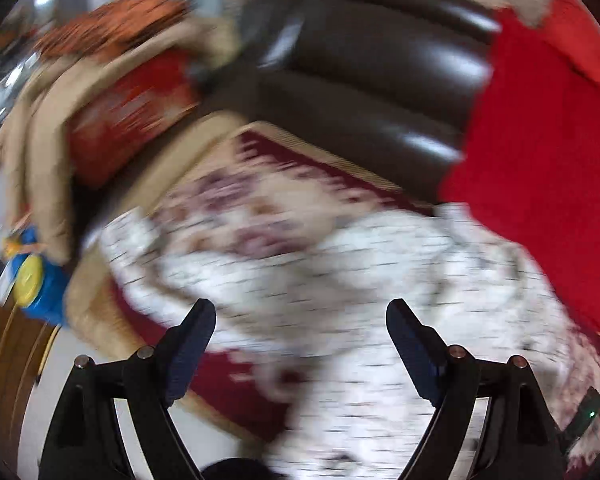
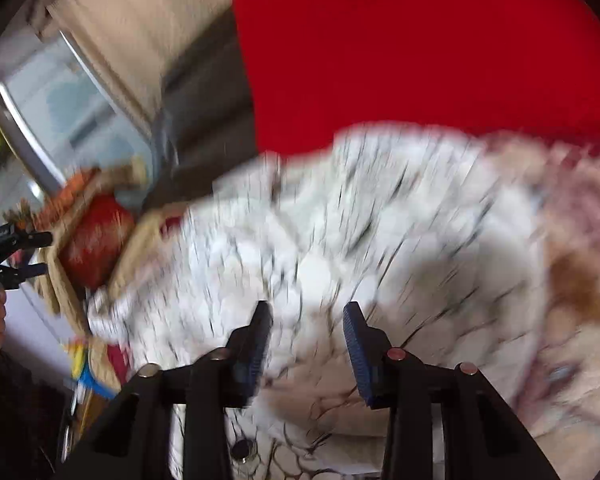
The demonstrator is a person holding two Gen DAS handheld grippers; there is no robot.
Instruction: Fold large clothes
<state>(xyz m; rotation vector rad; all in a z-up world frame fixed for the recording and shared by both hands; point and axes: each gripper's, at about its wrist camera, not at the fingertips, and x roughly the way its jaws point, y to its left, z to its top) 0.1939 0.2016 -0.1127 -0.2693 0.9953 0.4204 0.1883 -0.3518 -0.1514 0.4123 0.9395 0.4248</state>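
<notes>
Both views are motion-blurred. Left wrist view: the left hand-held gripper (image 1: 300, 316) has its jaws wide apart with nothing between them, above a white garment with fine dark markings (image 1: 360, 272). The garment lies crumpled on a red-and-cream patterned rug (image 1: 260, 184). A red cloth (image 1: 540, 152) lies beside it at the right, partly draped against a dark brown leather sofa (image 1: 380, 72). A blue-and-yellow object (image 1: 36, 284) sits at the left edge; its kind cannot be told.

Right wrist view: the right hand-held gripper (image 2: 306, 320) has its jaws moderately apart, empty, directly over the white garment (image 2: 340, 220). The red cloth (image 2: 420, 48) fills the upper field. The left hand-held gripper (image 2: 20, 252) appears at the far left edge.
</notes>
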